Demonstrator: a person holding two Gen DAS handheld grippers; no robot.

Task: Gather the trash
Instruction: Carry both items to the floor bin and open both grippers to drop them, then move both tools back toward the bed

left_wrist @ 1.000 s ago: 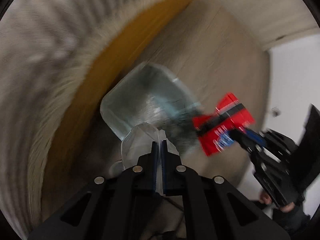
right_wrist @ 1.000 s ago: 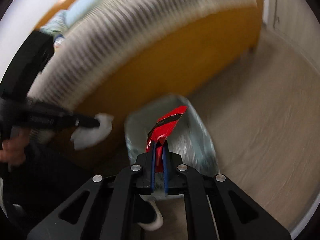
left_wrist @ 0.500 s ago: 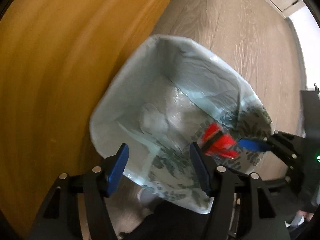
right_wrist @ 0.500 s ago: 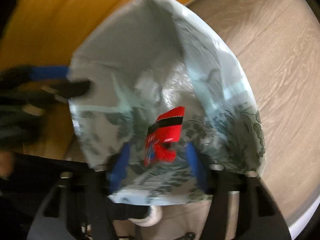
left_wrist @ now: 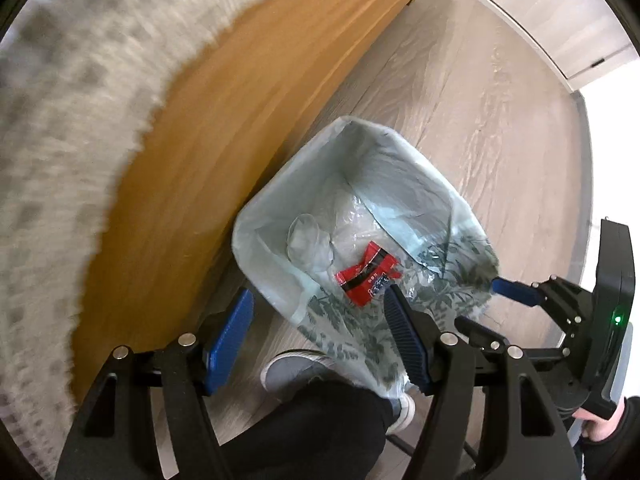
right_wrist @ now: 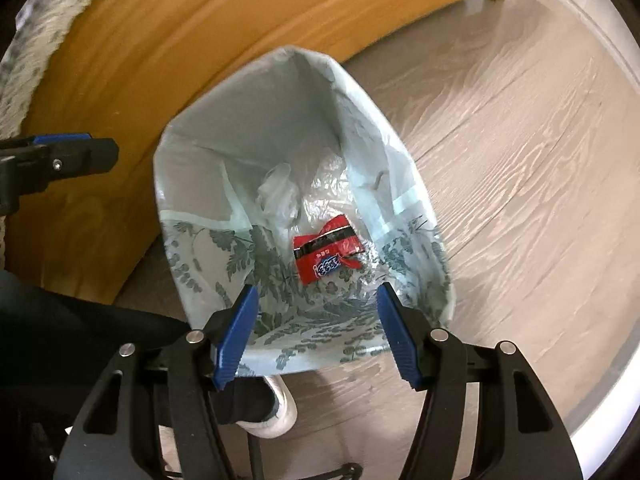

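A bin lined with a pale green leaf-print bag (left_wrist: pixel 276 292) (right_wrist: pixel 208 248) stands on the floor against a wooden bed frame. Inside lie a red snack wrapper (left_wrist: pixel 366 278) (right_wrist: pixel 324 256) and a clear plastic cup (left_wrist: pixel 308 242), which shows as crumpled clear plastic in the right wrist view (right_wrist: pixel 278 196). My left gripper (left_wrist: pixel 320 320) is open and empty above the bin's near rim. My right gripper (right_wrist: pixel 316 320) is open and empty over the bin; it also shows at the right of the left wrist view (left_wrist: pixel 516 292).
The orange wooden bed frame (left_wrist: pixel 224 128) (right_wrist: pixel 192 32) with a fuzzy grey-white blanket (left_wrist: pixel 68 92) runs along the left. Light wood floor (left_wrist: pixel 500 120) (right_wrist: pixel 520 160) lies to the right. The person's shoe (left_wrist: pixel 296 372) (right_wrist: pixel 276 412) and dark trouser leg are just below the bin.
Both grippers opened over the bin. The clear cup dropped from the left one and the red wrapper from the right; both now lie in the bag. The grippers have drawn back slightly.
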